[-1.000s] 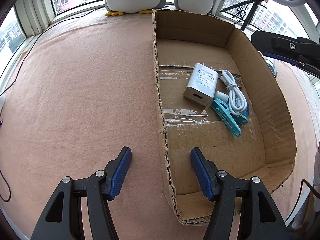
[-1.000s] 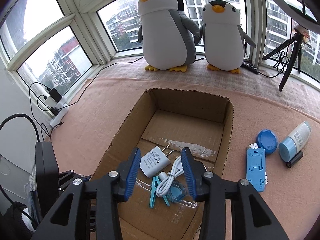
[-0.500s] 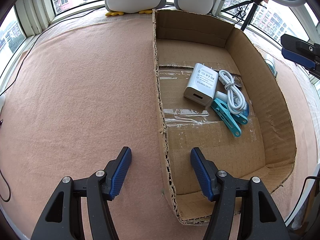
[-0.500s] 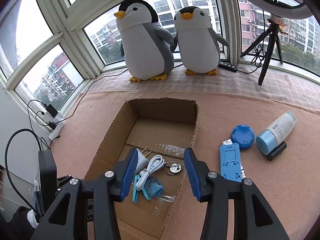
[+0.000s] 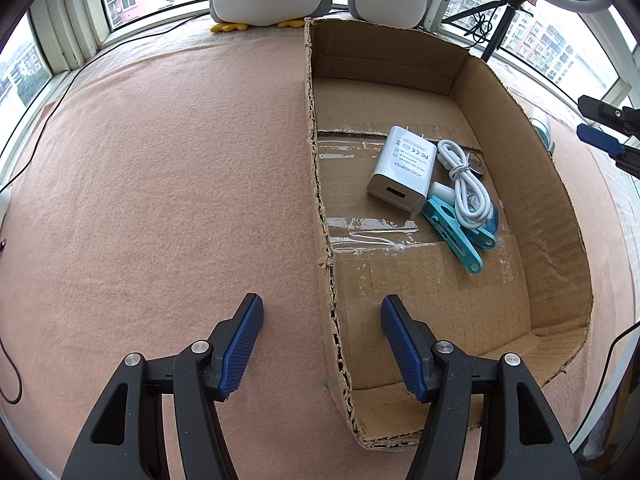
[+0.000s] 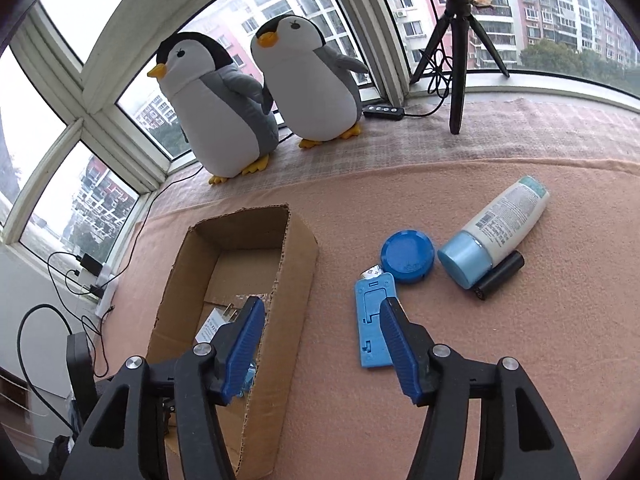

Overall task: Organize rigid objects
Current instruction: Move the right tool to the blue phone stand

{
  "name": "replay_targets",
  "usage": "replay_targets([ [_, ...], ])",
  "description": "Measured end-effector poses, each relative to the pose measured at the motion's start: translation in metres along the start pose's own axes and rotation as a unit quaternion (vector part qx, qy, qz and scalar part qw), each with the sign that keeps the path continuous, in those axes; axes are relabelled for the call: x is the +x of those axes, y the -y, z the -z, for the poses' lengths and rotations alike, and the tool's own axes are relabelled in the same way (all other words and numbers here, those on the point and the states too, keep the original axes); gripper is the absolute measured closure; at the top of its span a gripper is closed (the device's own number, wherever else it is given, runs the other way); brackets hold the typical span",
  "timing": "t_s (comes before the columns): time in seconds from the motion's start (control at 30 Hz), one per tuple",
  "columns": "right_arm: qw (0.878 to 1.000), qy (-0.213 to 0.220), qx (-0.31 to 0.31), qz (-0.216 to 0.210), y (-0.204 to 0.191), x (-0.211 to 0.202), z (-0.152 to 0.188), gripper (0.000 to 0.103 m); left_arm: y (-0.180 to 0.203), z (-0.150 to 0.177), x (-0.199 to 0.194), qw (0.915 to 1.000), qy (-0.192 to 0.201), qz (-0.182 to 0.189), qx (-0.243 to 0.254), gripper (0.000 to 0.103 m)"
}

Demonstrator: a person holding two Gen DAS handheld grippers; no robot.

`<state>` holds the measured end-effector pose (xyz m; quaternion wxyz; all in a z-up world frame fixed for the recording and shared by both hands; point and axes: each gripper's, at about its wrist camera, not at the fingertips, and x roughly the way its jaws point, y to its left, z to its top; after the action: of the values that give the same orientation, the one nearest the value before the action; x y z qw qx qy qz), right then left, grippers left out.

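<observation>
**Left wrist view: both grippers empty, box partly filled**

Left wrist view shows the left gripper [image 5: 322,344] low in the frame, fingers apart and holding nothing, straddling the near left wall of the cardboard box [image 5: 560,216]. Inside the box, right of centre, lie a white charger [image 5: 402,168], a coiled white cable [image 5: 466,182] and a teal clothespin [image 5: 456,234], bunched together.

In the right wrist view the right gripper [image 6: 322,336] hangs with fingers apart and empty. Just beyond its right finger lies a blue phone stand [image 6: 372,320] on the pink felt tabletop [image 6: 540,360]. Toward the upper right lie a blue round lid [image 6: 407,256], a lotion bottle [image 6: 496,228] and a black cylinder [image 6: 500,275].
</observation>
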<state>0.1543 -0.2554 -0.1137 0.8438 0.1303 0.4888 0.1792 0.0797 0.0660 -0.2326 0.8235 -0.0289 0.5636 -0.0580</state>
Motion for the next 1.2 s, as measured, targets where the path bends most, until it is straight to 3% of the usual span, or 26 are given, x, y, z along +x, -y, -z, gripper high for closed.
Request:
replay_targets([
  [0.1,1.0,-0.002,0.011,0.008,0.011,0.007,-0.011,0.048,0.001,0.0,0.0,1.0,0.0,0.0,0.0,0.037],
  [0.3,0.997,-0.019,-0.037,0.068,0.01,0.032,-0.036,0.069,0.0,0.0,0.0,1.0,0.0,0.0,-0.001,0.037],
  [0.47,0.993,-0.062,-0.072,0.066,-0.003,0.062,-0.038,0.085,0.0,0.001,0.0,1.0,0.0,0.002,-0.002,0.037],
  [0.63,0.99,-0.091,-0.079,0.077,-0.004,0.087,-0.041,0.087,0.0,0.001,0.0,1.0,0.0,0.003,-0.002,0.037],
  [0.9,0.991,-0.13,-0.031,0.018,0.007,0.11,-0.047,0.087,-0.001,0.002,0.001,1.0,-0.001,0.005,-0.003,0.037],
  [1.07,0.987,-0.149,-0.033,0.04,0.015,0.118,-0.041,0.089,-0.003,0.001,0.002,1.0,-0.002,0.006,-0.003,0.037],
  [1.2,0.98,-0.163,-0.093,0.066,0.005,0.113,-0.023,0.089,-0.004,0.001,0.003,1.0,-0.002,0.007,-0.001,0.037],
])
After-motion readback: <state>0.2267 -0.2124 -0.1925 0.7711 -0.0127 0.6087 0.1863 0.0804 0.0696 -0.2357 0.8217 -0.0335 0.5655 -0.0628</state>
